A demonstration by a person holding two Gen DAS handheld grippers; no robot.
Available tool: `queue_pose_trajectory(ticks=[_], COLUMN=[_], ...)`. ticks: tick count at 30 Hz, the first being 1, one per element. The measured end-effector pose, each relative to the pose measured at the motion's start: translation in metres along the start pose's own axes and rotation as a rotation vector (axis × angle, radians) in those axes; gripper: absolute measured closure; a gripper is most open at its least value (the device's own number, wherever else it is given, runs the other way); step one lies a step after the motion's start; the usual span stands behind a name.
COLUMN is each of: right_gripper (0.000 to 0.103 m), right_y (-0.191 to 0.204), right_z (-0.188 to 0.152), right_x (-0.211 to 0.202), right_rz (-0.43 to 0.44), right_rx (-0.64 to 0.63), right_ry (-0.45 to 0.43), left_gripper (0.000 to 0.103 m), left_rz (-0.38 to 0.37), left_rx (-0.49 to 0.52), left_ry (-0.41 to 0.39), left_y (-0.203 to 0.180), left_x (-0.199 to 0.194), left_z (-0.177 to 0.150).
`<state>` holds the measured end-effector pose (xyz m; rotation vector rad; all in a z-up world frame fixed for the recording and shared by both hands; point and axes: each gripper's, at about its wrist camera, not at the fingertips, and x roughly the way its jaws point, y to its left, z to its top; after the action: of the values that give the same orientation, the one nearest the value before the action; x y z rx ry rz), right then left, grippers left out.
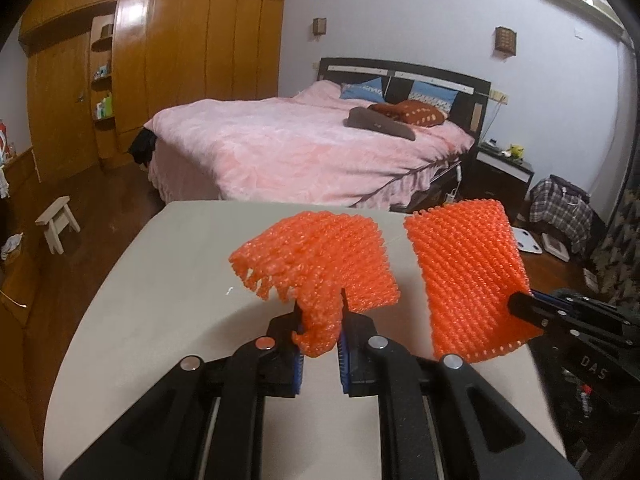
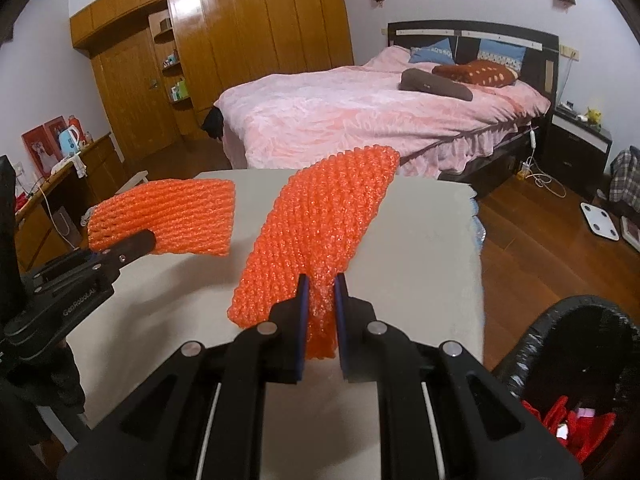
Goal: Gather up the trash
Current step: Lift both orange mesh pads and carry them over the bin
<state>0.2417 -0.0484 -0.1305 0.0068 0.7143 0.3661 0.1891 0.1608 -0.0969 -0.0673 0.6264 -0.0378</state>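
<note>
My left gripper (image 1: 320, 312) is shut on an orange foam net sleeve (image 1: 320, 260) and holds it above the grey table (image 1: 160, 320). My right gripper (image 2: 322, 280) is shut on a second orange foam net sleeve (image 2: 320, 232), also lifted above the table (image 2: 420, 260). Each gripper shows in the other's view: the right gripper (image 1: 532, 308) with its sleeve (image 1: 468, 272) at the right, the left gripper (image 2: 132, 248) with its sleeve (image 2: 168, 220) at the left. A black-lined trash bin (image 2: 568, 356) with red scraps inside stands at the table's right.
A bed with pink bedding (image 1: 300, 148) stands beyond the table's far edge. Wooden wardrobes (image 1: 160, 48) line the back wall. A small stool (image 1: 58, 222) stands on the wood floor at the left. A nightstand (image 2: 580, 144), cables and a scale (image 2: 600, 220) are at the right.
</note>
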Motion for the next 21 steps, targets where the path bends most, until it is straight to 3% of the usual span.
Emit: queue_pose_trajectory(ticks=[21], right_gripper=[0.091], right_y=[-0.014], right_z=[-0.017], right_x=[-0.109], right_rz=[-0.027], right_rx=[0.015], right_ry=[-0.088], left_gripper=[0.090], left_rz=[-0.086], left_rx=[0.054], left_ry=[-0.115], left_y=[-0.046], left_x=[-0.081], left_z=[0.007])
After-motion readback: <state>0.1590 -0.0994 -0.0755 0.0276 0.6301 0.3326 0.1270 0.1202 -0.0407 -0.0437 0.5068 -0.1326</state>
